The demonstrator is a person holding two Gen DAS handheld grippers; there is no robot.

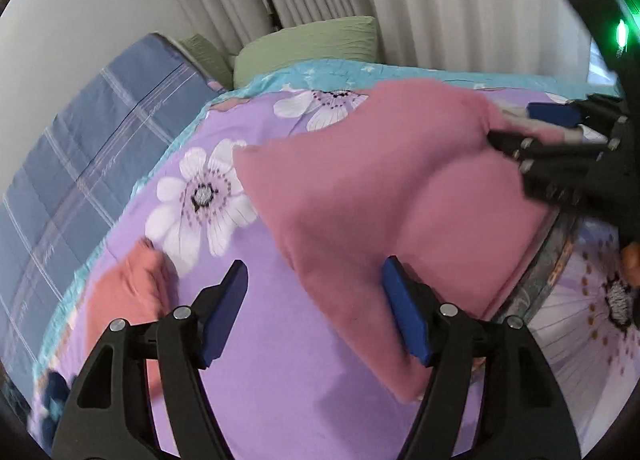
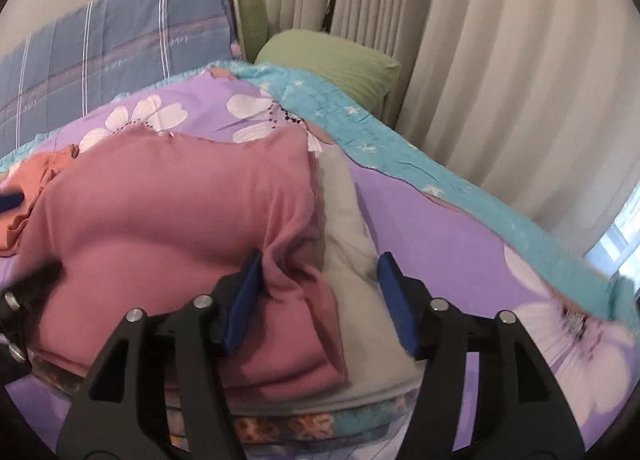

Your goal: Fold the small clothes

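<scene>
My left gripper [image 1: 316,312] sits nearest in its own view, jaws spread wide, nothing pinched; the near corner of the pink garment [image 1: 380,200] lies against the inside of its right blue pad [image 1: 404,316], and bare purple sheet fills the rest of the gap. My right gripper [image 2: 318,300] is also spread wide: a bunched fold of the pink garment [image 2: 168,220] rests between the pads and touches the left one, but it isn't clamped. The garment sits on top of a pile, over a grey-white folded piece [image 2: 352,244] and a dark floral-patterned item [image 2: 280,428] at the bottom. All this is on the bed with the purple flower sheet [image 1: 248,360]. To the left, beside the pile, an orange-pink garment [image 1: 120,296] lies crumpled on the sheet. Farther back there's a turquoise star-print quilt edge [image 2: 360,128], then a green pillow [image 2: 332,60] and a blue plaid pillow [image 2: 104,48] against the wall. Pale curtains [image 2: 460,40] hang behind the bed.
</scene>
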